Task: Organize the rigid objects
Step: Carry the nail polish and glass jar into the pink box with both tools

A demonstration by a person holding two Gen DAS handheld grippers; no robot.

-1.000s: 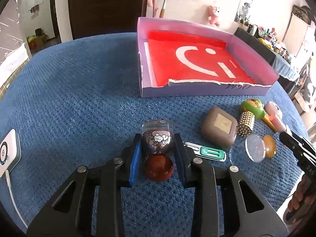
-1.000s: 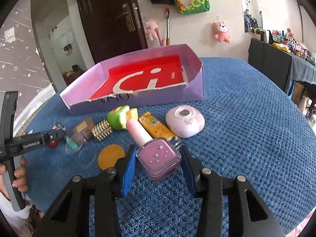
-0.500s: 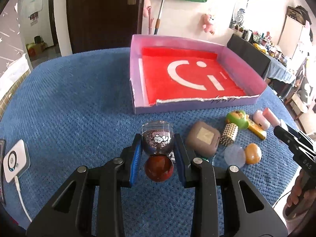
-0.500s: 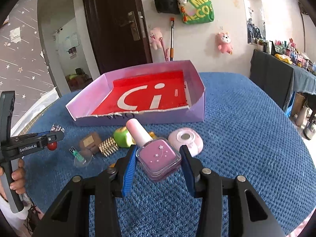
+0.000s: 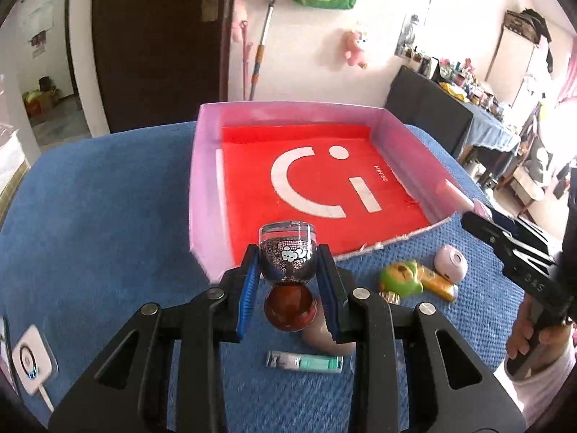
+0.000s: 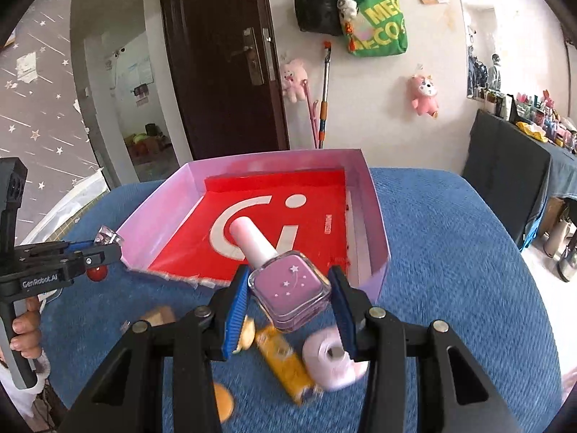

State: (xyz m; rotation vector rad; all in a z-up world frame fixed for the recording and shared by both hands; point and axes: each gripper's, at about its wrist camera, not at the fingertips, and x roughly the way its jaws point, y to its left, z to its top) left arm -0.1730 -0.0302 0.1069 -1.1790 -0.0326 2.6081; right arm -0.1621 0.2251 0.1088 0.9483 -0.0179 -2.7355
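My left gripper [image 5: 288, 270] is shut on a small clear bottle [image 5: 288, 252] with a dark patterned label and a red round cap, held above the near edge of the pink box [image 5: 205, 166] with a red floor. My right gripper [image 6: 288, 292] is shut on a pink square nail-polish-shaped bottle [image 6: 288, 288] with a pale pink cap, held over the box's near right corner [image 6: 378, 252]. The left gripper [image 6: 90, 256] shows at the left in the right wrist view; the right gripper [image 5: 505, 234] shows at the right in the left wrist view.
Loose items lie on the blue tablecloth in front of the box: a green and yellow toy [image 5: 400, 278], an orange tube [image 6: 285, 364], a pink round case [image 6: 331, 357], a clear green-filled stick [image 5: 304, 362], a brown case [image 6: 158, 315]. A white charger [image 5: 32, 361] lies at the left.
Both grippers have lifted and moved toward the box with their bottles; the box now sits closer and lower in both views, and the loose items have dropped beneath the fingers.
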